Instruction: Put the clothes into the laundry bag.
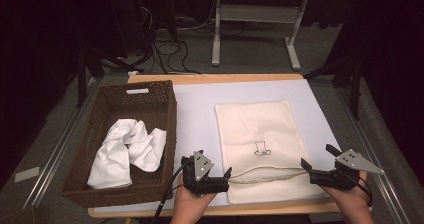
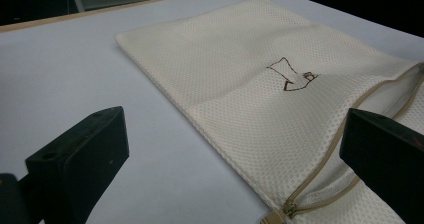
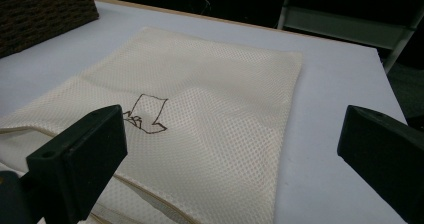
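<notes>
- Though unzipped along its near edge, mesh laundry bag [image 1: 261,144] lies flat on pale table cover [image 1: 200,114], right of centre, still empty as far as can be judged.
- Zipper opening [image 1: 265,173] gapes slightly near the front edge; zipper pull [image 2: 289,207] sits at the bag's left near corner.
- Long axis runs away from the person, mouth toward the near edge, closed end toward the far side; small drawn mark [image 1: 261,149] sits mid-panel.
- Left gripper [image 1: 227,176] hovers at the bag's near left corner, jaws spread wide, holding nothing.
- Right gripper [image 1: 319,160] hovers by the near right corner, jaws likewise spread, empty.
- White cloth [image 1: 127,151] lies crumpled in wicker basket [image 1: 170,109], left of the bag, untouched.
- Likely remaining: lifting the mouth open, fetching the cloth, stuffing it inside, zipping shut. Nearly all of the work looks undone.
</notes>
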`<state>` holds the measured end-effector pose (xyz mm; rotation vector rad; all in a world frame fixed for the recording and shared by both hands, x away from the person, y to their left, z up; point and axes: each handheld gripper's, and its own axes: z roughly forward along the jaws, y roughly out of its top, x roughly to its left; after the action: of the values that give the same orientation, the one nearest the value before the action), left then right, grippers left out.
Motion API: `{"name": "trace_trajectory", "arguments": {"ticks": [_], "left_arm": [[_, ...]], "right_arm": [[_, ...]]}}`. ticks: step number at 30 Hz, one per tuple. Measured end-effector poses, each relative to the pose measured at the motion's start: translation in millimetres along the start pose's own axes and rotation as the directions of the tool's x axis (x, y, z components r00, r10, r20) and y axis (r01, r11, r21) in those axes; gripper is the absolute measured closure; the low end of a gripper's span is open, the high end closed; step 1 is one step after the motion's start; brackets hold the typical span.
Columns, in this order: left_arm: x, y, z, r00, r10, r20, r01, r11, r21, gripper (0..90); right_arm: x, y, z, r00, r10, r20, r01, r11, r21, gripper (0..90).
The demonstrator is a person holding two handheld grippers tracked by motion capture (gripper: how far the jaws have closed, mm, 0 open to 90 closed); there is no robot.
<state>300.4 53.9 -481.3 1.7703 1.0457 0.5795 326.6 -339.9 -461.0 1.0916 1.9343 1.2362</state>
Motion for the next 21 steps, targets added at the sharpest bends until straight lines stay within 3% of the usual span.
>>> {"name": "trace_trajectory", "arguments": {"ticks": [8,12,15,18,21], "left_arm": [[0.3,0.0,0.6,0.9997,-0.007,0.023,0.007,1.0,0.007,0.2],[2.1,0.0,2.3,0.9984,-0.03,0.048,0.028,0.9989,0.037,0.6],[2.8,-3.1,5.0,0.9927,-0.061,0.104,0.053,0.9959,0.073,7.4],[0.8,-6.0,7.2,0.9929,-0.047,0.11,0.037,0.9956,0.086,14.8],[-2.1,-13.1,16.3,0.9905,-0.056,0.126,0.039,0.9902,0.134,17.8]], "right_arm": [[0.6,-1.3,0.5,1.0,0.004,-0.005,-0.004,1.0,0.006,0.2],[1.0,-2.1,1.7,0.9999,0.006,-0.009,-0.006,1.0,0.013,0.2],[1.8,-3.2,3.8,0.9998,0.01,-0.017,-0.01,1.0,0.022,0.2],[1.6,-3.3,3.9,0.9998,0.01,-0.018,-0.009,1.0,0.023,0.2],[0.7,-3.1,3.0,0.9998,0.011,-0.016,-0.011,1.0,0.019,0.2]]}}
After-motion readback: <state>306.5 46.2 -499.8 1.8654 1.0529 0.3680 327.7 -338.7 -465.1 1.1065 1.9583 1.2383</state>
